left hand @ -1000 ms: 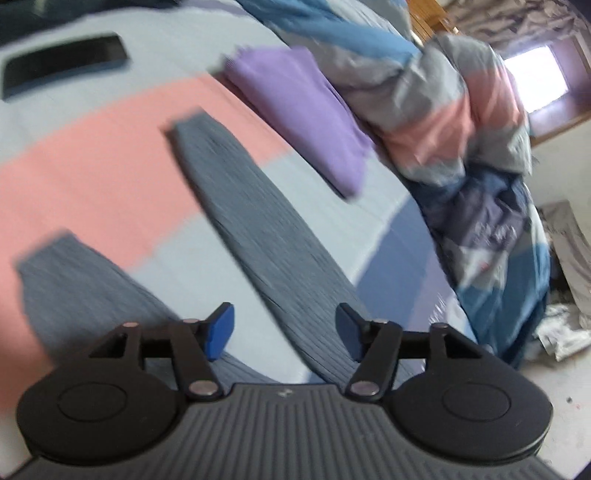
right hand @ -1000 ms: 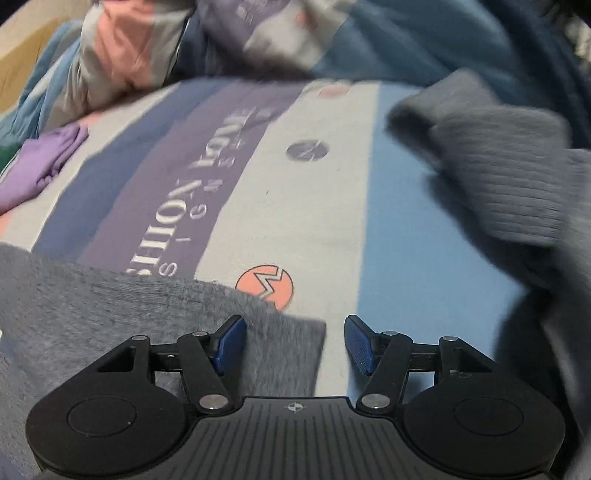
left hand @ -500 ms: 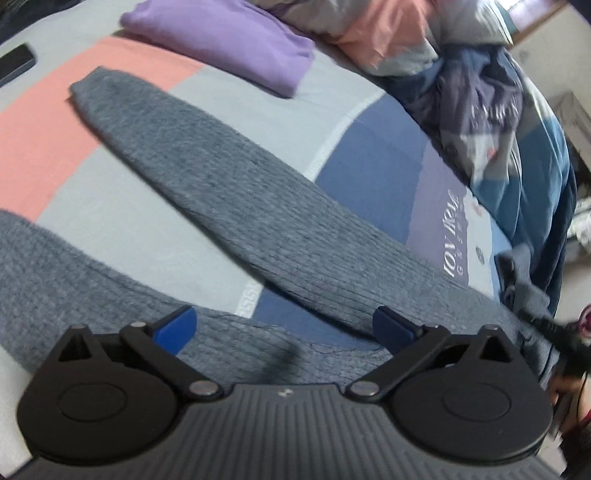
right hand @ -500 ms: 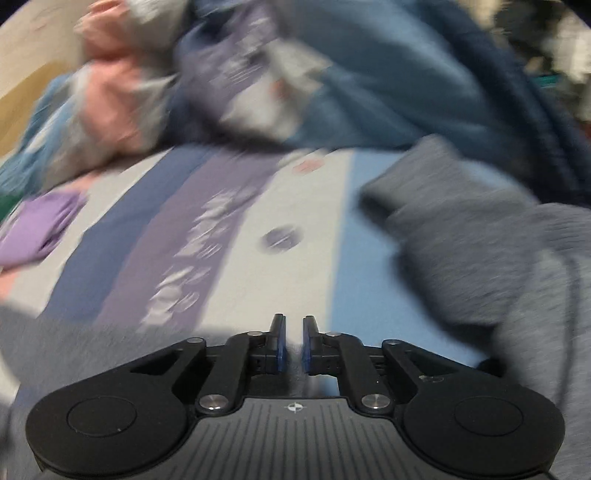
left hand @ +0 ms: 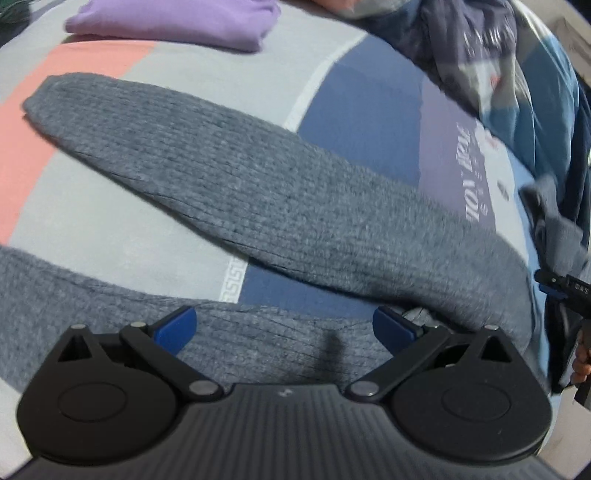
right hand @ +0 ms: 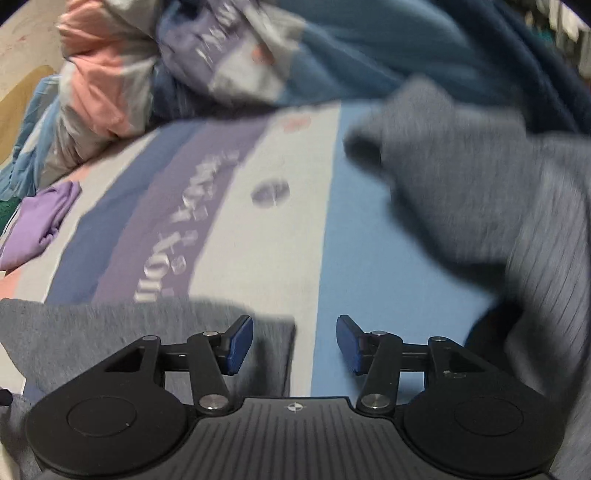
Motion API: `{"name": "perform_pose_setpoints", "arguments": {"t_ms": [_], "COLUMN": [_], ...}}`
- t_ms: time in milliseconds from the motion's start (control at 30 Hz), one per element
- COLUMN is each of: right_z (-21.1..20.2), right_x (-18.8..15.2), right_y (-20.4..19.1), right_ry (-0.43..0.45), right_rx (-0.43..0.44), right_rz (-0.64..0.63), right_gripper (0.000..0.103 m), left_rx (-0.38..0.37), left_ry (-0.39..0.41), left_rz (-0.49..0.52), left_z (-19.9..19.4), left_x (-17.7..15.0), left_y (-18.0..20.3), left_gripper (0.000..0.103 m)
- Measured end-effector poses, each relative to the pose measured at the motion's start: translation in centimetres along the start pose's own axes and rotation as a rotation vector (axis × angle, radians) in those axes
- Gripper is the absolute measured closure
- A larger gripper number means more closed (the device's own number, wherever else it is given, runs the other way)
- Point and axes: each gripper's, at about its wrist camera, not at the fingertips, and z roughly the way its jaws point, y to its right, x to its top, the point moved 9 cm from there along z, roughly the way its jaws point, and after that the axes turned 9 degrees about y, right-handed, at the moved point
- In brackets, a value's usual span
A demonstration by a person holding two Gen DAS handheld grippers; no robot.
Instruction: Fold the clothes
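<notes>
A grey ribbed knit garment [left hand: 258,199] lies spread on the striped bed sheet, one long leg or sleeve running from upper left to lower right, another part [left hand: 92,288] under the gripper. My left gripper [left hand: 282,328] is wide open just above this grey knit, holding nothing. In the right wrist view the same grey knit shows as a flat corner [right hand: 147,332] under the left finger and a bunched part [right hand: 480,192] at the right. My right gripper [right hand: 293,343] is open and empty over the corner's edge.
A folded purple garment [left hand: 177,18] lies at the far side of the bed and also shows in the right wrist view [right hand: 40,225]. A crumpled striped duvet [right hand: 147,74] is heaped along the far edge. The right gripper's tip [left hand: 565,291] shows at the right border.
My right gripper was shut half a second ago and has opened again. My left gripper opened wider and moved in closer over the grey knit.
</notes>
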Motion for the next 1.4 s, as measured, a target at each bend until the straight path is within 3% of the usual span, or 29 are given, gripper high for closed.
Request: {"name": "perform_pose_setpoints", "arguments": {"t_ms": [67, 133, 200, 267, 367, 467, 667, 767, 933, 1067, 1233, 1300, 1400], "right_z": [1.0, 1.3, 1.6, 0.9, -2.2, -3.2, 1.1, 0.3, -6.7, -11.5, -12.0, -11.6, -10.3], "right_x": [-1.1, -1.5, -1.3, -0.5, 1.5, 2.4, 0.4, 0.4, 0.2, -5.0, -13.0, -14.2, -14.4], "right_y": [0.2, -0.6, -0.7, -0.3, 0.6, 1.3, 3.1, 2.3, 1.2, 1.0, 0.8, 0.6, 0.0], "right_ry": [-0.032, -0.032, -0.038, -0.020, 0.090, 0.133, 0.035, 0.049, 0.170, 0.136, 0.057, 0.086, 0.131], "right_rx": [0.045, 0.118, 0.100, 0.075, -0.044, -0.126, -0.240, -0.269, -0.326, -0.251, -0.154, -0.099, -0.057], "right_rz": [0.064, 0.096, 0.102, 0.144, 0.164, 0.163, 0.162, 0.139, 0.006, 0.126, 0.439, 0.565, 0.640], "right_gripper": [0.055, 0.079, 0.095, 0.097, 0.097, 0.100, 0.099, 0.089, 0.047, 0.046, 0.051, 0.053, 0.056], "left_rx": [-0.006, -0.013, -0.022, -0.034, -0.009, 0.007, 0.021, 0.016, -0.048, -0.041, -0.052, -0.045, -0.074], "left_ry": [-0.009, -0.013, -0.008, -0.003, -0.007, -0.009, -0.013, -0.014, -0.008, 0.042, -0.014, -0.033, -0.028], "left_rz": [0.021, 0.029, 0.023, 0.010, 0.011, 0.002, 0.024, 0.027, -0.033, -0.066, -0.361, -0.437, -0.584], "left_z": [0.4, 0.5, 0.3, 0.0, 0.0, -0.1, -0.6, -1.3, -2.2, -4.9, -7.3, -7.4, -6.7], "left_x": [-0.1, -0.2, -0.3, -0.3, -0.8, -1.2, -1.7, -1.9, -2.2, -3.7, -8.8, -10.5, -11.8], "left_y": [0.1, 0.1, 0.1, 0.1, -0.4, -1.0, -1.7, -1.7, -0.6, -0.9, -4.2, -5.2, -6.7], "left_gripper": [0.000, 0.000, 0.000, 0.000, 0.000, 0.000, 0.000, 0.000, 0.000, 0.000, 0.000, 0.000, 0.000]}}
